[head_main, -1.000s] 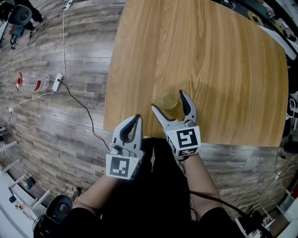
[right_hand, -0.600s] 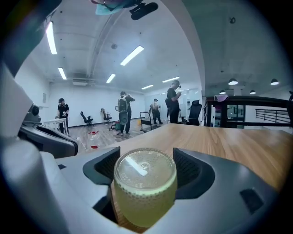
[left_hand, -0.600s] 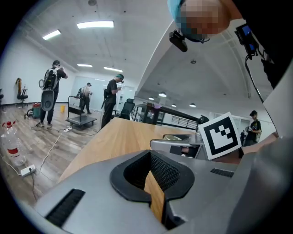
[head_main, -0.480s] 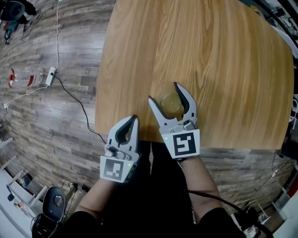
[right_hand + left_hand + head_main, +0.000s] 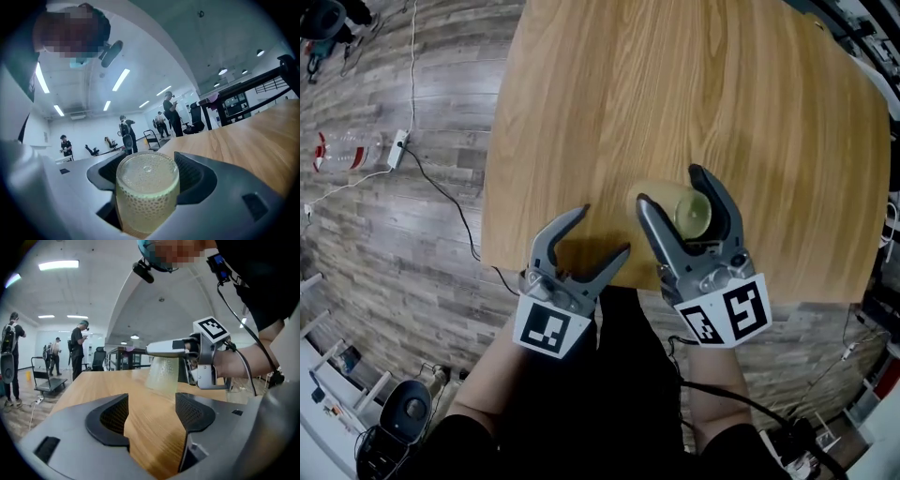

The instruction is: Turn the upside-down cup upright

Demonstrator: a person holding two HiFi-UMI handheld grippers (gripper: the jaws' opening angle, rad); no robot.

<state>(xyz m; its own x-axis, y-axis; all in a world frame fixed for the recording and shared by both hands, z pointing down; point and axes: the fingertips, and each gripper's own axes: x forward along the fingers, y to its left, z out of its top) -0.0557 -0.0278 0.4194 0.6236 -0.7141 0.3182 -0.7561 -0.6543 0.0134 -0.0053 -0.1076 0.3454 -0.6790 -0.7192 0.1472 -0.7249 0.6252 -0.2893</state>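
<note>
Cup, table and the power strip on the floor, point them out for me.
cup (image 5: 147,206), right gripper view, on its dimpled side wall.
table (image 5: 694,84), head view, on bare wood of the top.
power strip (image 5: 397,150), head view, on its white body.

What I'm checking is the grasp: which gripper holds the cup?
The right gripper: its jaws, just closing, grip the yellowish cup. The left gripper, jaws just opened, frames only bare table.

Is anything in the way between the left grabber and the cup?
No. The left gripper has just been opening its jaws, nothing between them; only bare table lies between it and the cup, held by the right gripper.
</note>
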